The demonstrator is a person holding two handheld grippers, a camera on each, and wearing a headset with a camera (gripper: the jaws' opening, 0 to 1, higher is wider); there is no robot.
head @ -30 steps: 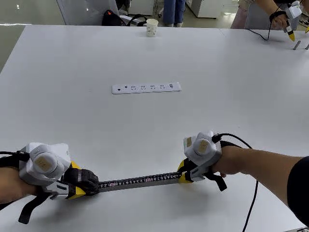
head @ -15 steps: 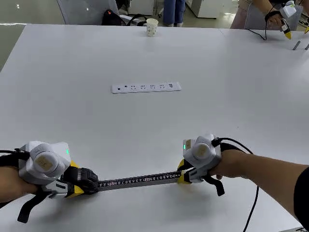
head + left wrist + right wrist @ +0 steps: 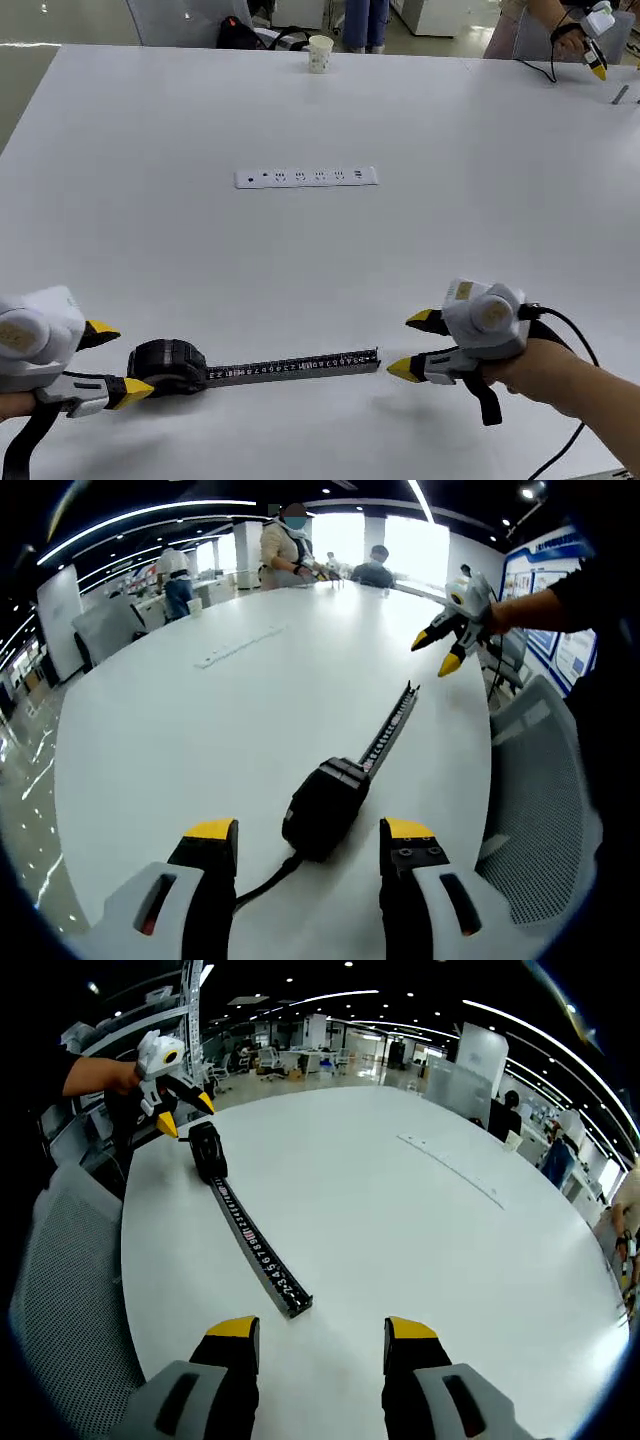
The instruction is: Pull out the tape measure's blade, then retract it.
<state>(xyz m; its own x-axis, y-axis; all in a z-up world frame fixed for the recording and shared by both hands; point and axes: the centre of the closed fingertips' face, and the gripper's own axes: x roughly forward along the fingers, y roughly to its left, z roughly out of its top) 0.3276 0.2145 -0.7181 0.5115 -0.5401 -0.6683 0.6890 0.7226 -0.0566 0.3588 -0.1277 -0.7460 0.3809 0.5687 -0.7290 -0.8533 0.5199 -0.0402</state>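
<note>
Half a second ago both grippers were clamped on the tape measure; now both have let go and drawn back from it. The white table (image 3: 300,110) spreads across the head view. The left gripper (image 3: 122,359) sits at 8 o'clock, its yellow-tipped jaws spread wide, with the case just beyond the tips and apart from them. The right gripper (image 3: 409,343) sits at 4 o'clock, its jaws also wide and holding nothing, a small gap away from the blade's end. The tape measure (image 3: 167,365) lies flat on the table at 7 o'clock, between the two grippers. Its black case is on the left gripper's side. The blade (image 3: 295,366) is pulled out and lies along the tabletop toward 3 o'clock. A white power strip (image 3: 306,178) lies near the table's middle, well apart from the tape. A paper cup (image 3: 320,54) stands at 12 o'clock by the far edge.
</note>
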